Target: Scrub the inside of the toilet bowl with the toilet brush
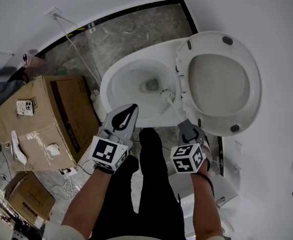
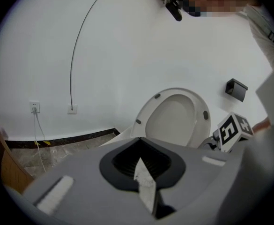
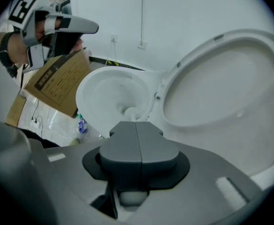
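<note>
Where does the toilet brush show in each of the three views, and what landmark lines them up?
Head view: toilet brush at centre, its head inside the bowl, handle running down to the right gripper.
Left gripper view: not visible.
Right gripper view: brush head at centre, just above the shut jaws.
Shared landmark: the raised seat and lid.

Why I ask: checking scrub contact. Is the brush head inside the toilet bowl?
Yes, the head view shows the brush head down inside the toilet bowl, below its rim.
</note>
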Motion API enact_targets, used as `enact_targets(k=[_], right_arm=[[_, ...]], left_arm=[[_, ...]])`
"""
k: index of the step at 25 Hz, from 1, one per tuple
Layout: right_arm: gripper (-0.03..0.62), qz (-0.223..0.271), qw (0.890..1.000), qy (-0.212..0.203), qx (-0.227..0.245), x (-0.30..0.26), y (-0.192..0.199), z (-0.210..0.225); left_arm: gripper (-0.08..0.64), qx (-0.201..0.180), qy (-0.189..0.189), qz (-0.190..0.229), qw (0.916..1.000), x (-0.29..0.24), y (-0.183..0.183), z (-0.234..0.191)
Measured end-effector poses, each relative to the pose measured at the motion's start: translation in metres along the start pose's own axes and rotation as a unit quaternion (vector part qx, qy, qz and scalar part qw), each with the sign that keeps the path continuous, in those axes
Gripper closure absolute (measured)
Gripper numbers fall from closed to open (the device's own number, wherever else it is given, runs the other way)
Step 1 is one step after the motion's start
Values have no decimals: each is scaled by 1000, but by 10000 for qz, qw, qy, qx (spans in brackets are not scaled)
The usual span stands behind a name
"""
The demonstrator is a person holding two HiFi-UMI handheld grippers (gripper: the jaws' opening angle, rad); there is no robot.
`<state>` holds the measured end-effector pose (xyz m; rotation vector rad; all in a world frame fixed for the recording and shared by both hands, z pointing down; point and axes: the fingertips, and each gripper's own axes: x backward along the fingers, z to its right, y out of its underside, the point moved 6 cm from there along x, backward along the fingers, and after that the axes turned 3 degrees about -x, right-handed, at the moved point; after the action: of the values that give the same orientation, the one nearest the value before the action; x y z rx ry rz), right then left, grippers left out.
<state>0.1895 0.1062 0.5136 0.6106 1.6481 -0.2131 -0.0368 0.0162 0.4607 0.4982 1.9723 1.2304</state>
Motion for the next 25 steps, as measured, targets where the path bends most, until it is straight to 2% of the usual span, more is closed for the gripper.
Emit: enact_targets(k=[5, 8, 11, 16, 20, 22, 25], right_arm=[[426, 252, 9967, 58, -773, -5, 13, -2], [426, 452, 9878, -13, -1492, -8, 21, -1], [426, 674, 9730, -67, -2208, -12, 23, -1], [425, 1101, 9452, -52, -3075, -21, 22, 2], [425, 1384, 9177, -209, -3719, -29, 21, 5], [425, 1508, 9056, -283, -3953, -33, 20, 6], [425, 1648, 8997, -304, -4031, -39, 12, 8]], left_arm=[[554, -85, 110, -110, 9998, -5, 4, 6], [554, -137, 184, -118, 9997, -7, 2, 10], [554, -163, 230, -152, 9995, -7, 4, 12], [554, -340, 343, -161, 9987, -10, 5, 17], [554, -323, 325, -191, 9988, -9, 11, 17], [554, -347, 328, -174, 9987, -9, 13, 16], [554, -344, 353, -113, 9987, -11, 8, 17]])
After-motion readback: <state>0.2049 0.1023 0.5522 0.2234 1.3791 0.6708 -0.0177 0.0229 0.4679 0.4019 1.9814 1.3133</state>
